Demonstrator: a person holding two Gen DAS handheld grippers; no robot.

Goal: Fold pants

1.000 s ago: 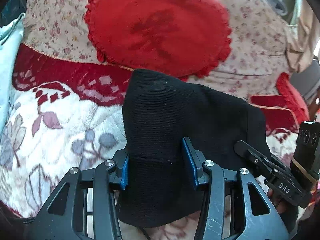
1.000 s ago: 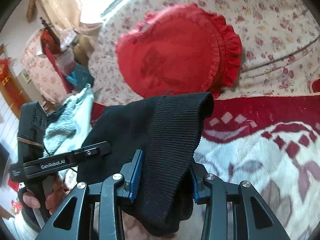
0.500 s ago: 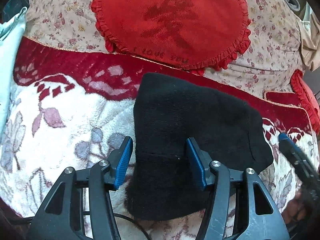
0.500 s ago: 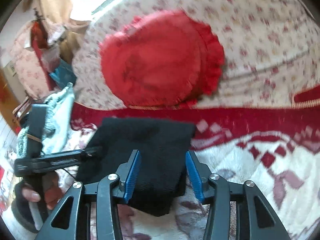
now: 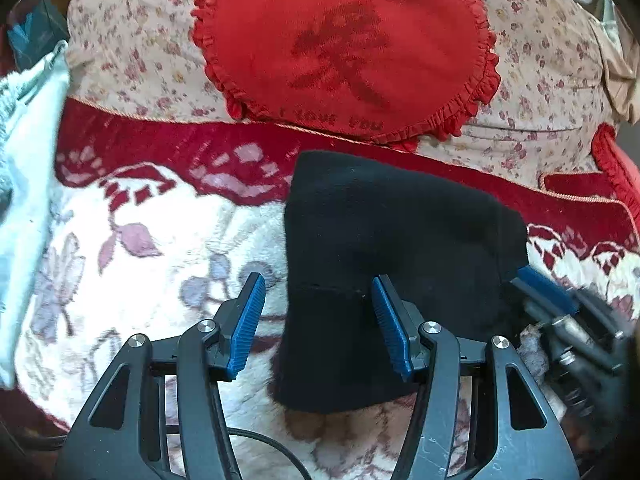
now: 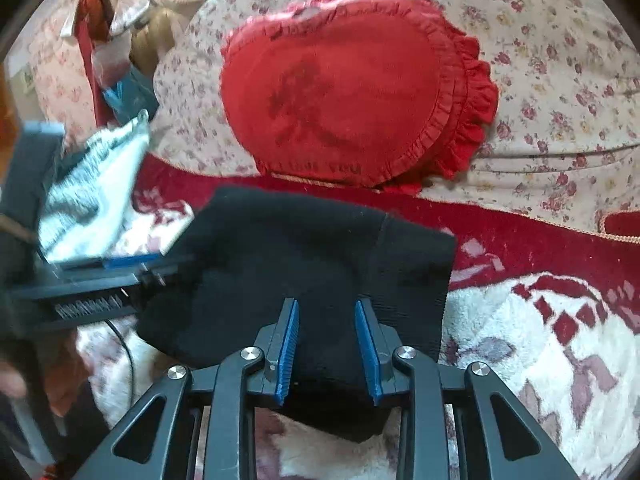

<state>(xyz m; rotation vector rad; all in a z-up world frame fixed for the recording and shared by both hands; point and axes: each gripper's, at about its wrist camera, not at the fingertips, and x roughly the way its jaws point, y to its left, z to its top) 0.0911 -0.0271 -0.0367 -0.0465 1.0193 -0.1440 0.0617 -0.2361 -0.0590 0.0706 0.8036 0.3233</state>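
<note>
The black knit pants (image 5: pixel 384 240) lie folded in a compact bundle on the floral blanket (image 5: pixel 140 248). They also show in the right wrist view (image 6: pixel 296 264). My left gripper (image 5: pixel 318 308) is open, its right finger over the pants' left part and its left finger over the blanket. My right gripper (image 6: pixel 326 340) is open, both blue pads over the near edge of the pants without pinching them. The right gripper shows blurred at the pants' right edge (image 5: pixel 560 312).
A red heart cushion (image 5: pixel 344 44) leans on the floral sofa back (image 5: pixel 132 52) behind the pants. A pale blue-white cloth (image 5: pixel 24 160) lies at the left. Another red cushion (image 5: pixel 616 168) sits at the far right.
Both grippers let go of the pants and opened. The pants went from held up to lying flat on the blanket. Both grippers drew back slightly.
</note>
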